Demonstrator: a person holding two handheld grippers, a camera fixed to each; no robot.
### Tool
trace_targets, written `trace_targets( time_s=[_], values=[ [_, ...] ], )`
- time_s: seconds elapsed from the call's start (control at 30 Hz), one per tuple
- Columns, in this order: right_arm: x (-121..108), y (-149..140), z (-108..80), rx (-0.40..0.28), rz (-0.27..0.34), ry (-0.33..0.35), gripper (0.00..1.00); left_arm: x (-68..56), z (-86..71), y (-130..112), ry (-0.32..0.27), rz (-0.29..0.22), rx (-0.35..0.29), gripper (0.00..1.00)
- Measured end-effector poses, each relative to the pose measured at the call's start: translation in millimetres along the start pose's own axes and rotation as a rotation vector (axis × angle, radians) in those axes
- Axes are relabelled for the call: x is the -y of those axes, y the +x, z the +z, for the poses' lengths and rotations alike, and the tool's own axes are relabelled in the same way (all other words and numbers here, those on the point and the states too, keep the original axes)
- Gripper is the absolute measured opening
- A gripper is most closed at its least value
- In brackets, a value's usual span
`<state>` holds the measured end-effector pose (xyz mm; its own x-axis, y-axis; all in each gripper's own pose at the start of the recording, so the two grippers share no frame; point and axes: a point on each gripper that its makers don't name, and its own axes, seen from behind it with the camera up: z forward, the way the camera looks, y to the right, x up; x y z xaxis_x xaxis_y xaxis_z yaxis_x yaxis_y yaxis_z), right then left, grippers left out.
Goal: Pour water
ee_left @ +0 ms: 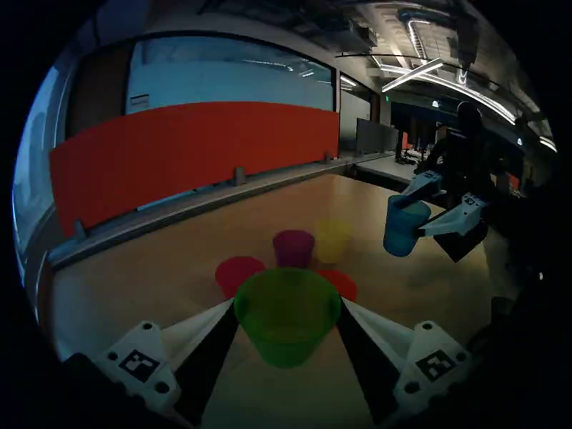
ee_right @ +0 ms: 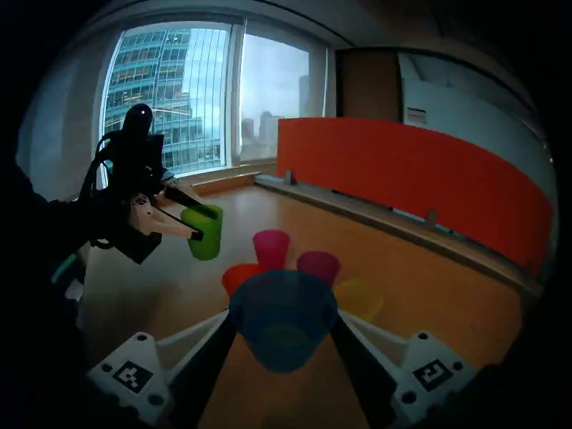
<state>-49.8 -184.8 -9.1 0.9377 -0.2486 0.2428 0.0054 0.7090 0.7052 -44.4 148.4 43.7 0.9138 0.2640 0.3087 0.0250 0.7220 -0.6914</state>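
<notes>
Left gripper [ee_left: 286, 311]: clamped on green cup [ee_left: 287, 330]
Right gripper [ee_right: 283, 318]: clamped on blue cup [ee_right: 283, 337]
Table [ee_left: 157, 279]: four small cups [ee_left: 293, 247] clustered

- The left gripper view is taken from just behind the left gripper [ee_left: 286, 309], with the gripped green cup [ee_left: 287, 325] very near. The table [ee_left: 143, 286] is looked across towards the far orange partition [ee_left: 193, 154].
- The right gripper view is taken likewise behind the right gripper [ee_right: 284, 314] and its clasped blue cup [ee_right: 284, 329], faced towards the far windows [ee_right: 171, 100].
- The cluster of cups [ee_left: 293, 247], table and orange partition are shared, and each gripper is seen far off in the other view.
</notes>
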Motion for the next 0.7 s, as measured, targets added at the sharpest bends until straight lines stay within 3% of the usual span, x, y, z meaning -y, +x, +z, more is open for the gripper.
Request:
trace_targets(
  time_s=[0.3,0.7],
  values=[
    [0,31,-9.1,-0.072,-0.007,-0.011,0.9,-9.1,-12.5,30,0.004,0.006,-0.079,0.89],
    [-1,58,-14.9,-0.139,-0.013,-0.017,0.9,-22.6,-16.7,47,-0.006,0.014,-0.13,0.89]
  ],
)
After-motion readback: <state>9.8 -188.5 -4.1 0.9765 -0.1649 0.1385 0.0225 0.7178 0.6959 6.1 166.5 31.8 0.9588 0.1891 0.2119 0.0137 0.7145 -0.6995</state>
